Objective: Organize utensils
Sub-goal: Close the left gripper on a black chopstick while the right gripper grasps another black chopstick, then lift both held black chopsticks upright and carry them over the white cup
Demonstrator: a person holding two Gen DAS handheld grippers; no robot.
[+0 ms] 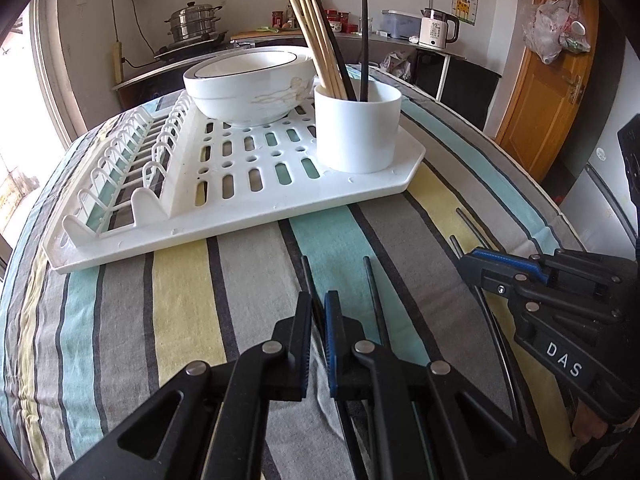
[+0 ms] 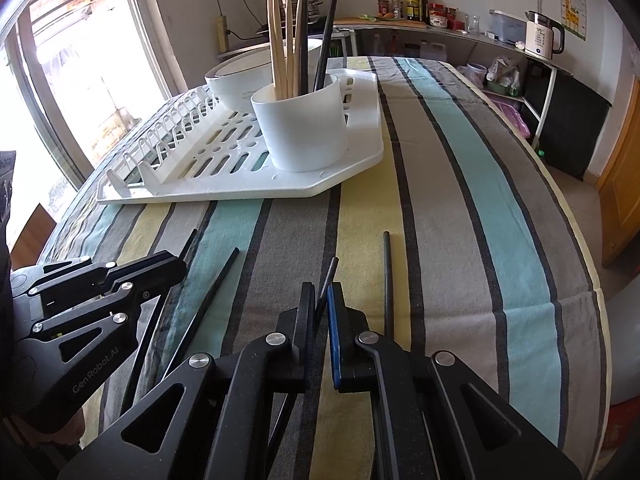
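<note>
A white utensil cup [image 1: 357, 128] [image 2: 301, 128] on the white drying rack [image 1: 240, 200] [image 2: 240, 184] holds several wooden and black chopsticks [image 1: 320, 44] [image 2: 288, 36]. Black chopsticks lie loose on the striped cloth. My left gripper [image 1: 318, 304] [image 2: 182, 264] is shut on a black chopstick [image 1: 307, 276] low over the cloth; another black chopstick [image 1: 374, 296] lies just right of it. My right gripper [image 2: 319, 296] [image 1: 464, 258] is shut on a black chopstick [image 2: 329, 280]; another [image 2: 387, 280] lies to its right.
A white bowl [image 1: 250, 84] [image 2: 236, 80] sits on the rack behind the cup. The striped tablecloth [image 1: 180, 280] [image 2: 460, 200] covers the table, whose edge runs at the right. A counter with a kettle [image 1: 438, 28] [image 2: 542, 36], pots and jars stands behind.
</note>
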